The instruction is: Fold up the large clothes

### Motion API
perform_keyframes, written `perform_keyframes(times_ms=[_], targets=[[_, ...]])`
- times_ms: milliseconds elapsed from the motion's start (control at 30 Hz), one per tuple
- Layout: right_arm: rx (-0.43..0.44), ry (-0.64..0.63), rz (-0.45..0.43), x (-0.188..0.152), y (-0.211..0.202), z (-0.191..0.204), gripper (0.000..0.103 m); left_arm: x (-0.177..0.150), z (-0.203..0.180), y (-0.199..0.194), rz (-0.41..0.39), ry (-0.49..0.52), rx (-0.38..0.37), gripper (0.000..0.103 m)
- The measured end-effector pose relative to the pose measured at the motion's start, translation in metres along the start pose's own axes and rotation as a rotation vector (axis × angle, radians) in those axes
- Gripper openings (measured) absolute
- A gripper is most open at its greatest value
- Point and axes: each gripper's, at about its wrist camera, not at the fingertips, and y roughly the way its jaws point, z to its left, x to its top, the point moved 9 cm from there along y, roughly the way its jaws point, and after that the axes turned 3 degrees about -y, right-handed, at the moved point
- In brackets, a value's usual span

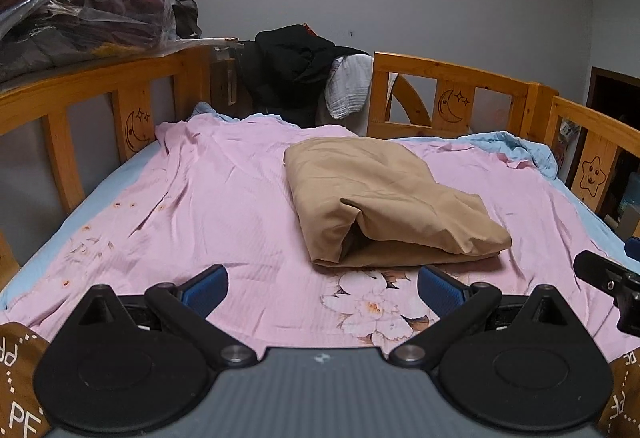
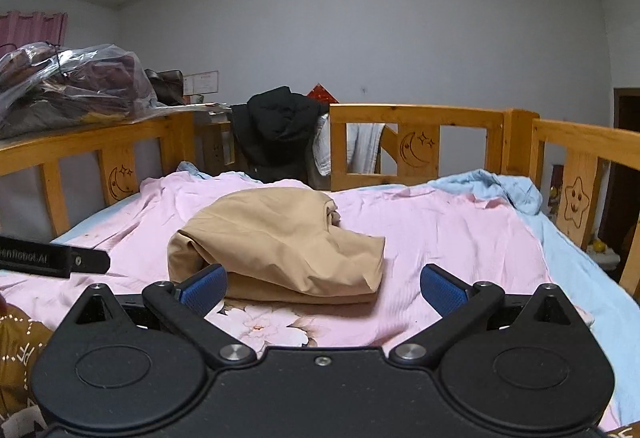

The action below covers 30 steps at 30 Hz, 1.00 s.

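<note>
A tan garment (image 1: 384, 198) lies folded into a thick bundle on the pink floral bedsheet (image 1: 208, 206); it also shows in the right wrist view (image 2: 280, 246). My left gripper (image 1: 322, 288) is open and empty, held just short of the bundle's near edge. My right gripper (image 2: 322, 288) is open and empty, with its left blue pad (image 2: 204, 288) close to the bundle's near left corner. Part of the right gripper (image 1: 608, 282) shows at the right edge of the left wrist view. Part of the left gripper (image 2: 56, 262) shows at the left of the right wrist view.
A wooden bed rail (image 1: 452, 94) with moon and star carvings surrounds the bed. A black jacket (image 1: 296, 66) and a white cloth (image 1: 348, 86) hang over the far rail. A plastic bag of dark clothes (image 1: 80, 10) sits on the left. A light blue blanket (image 2: 504, 186) lies bunched at the far right.
</note>
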Motion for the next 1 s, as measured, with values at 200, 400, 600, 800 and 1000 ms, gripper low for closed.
perform_keyframes(times_ms=[200,400,600,800,1000], targets=[[-0.005,0.014,0.009,-0.0020,0.0022,-0.0029,0.102,0.0000,-0.0009,-0.0001,-0.003,0.002,0.004,0.102],[-0.009,0.018,0.008,-0.0015,0.0016,-0.0037,0.102,0.0002,-0.0006,-0.0003,-0.004,0.007,0.005,0.102],[-0.009,0.017,0.009,-0.0010,0.0010,-0.0032,0.102,0.0004,-0.0004,-0.0005,-0.004,0.006,0.005,0.102],[-0.009,0.018,0.008,-0.0010,0.0012,-0.0038,0.102,0.0002,-0.0002,-0.0003,-0.004,0.006,0.004,0.102],[-0.008,0.019,0.011,-0.0014,0.0013,-0.0034,0.102,0.0010,-0.0013,-0.0020,-0.004,0.011,0.004,0.102]])
